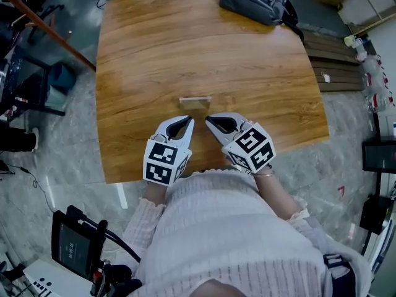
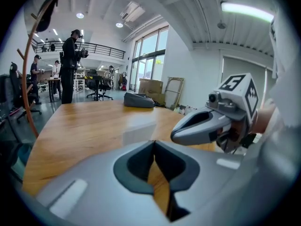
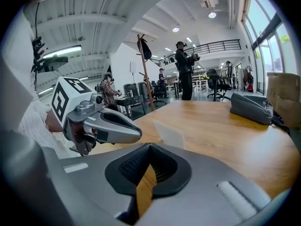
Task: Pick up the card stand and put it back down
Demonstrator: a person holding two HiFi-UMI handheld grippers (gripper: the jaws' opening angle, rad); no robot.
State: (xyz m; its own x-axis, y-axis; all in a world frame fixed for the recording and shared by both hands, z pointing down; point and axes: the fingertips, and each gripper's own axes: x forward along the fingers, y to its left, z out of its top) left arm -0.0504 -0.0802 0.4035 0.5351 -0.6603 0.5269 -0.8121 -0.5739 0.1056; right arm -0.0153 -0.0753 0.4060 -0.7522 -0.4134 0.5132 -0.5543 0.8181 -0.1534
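Note:
The clear card stand point(image 1: 195, 102) stands upright on the wooden table point(image 1: 204, 48), just beyond both grippers. It shows as a pale translucent plate in the left gripper view point(image 2: 139, 131) and in the right gripper view point(image 3: 171, 133). My left gripper point(image 1: 189, 122) is shut and empty, a little short of the stand and to its left. Shut and empty as well, my right gripper point(image 1: 208, 120) points at the stand from its right. In the left gripper view the jaws point(image 2: 154, 142) meet at their tips, and the right gripper point(image 2: 176, 134) shows to the right. The right gripper view shows the tips point(image 3: 150, 145) closed, with the left gripper point(image 3: 137, 133) at left.
A grey bag point(image 1: 255, 0) lies at the table's far right corner. A wooden coat rack point(image 3: 146, 69) stands off the table's left side. People stand and sit in the room behind. The table's near edge point(image 1: 130, 177) runs just under my wrists.

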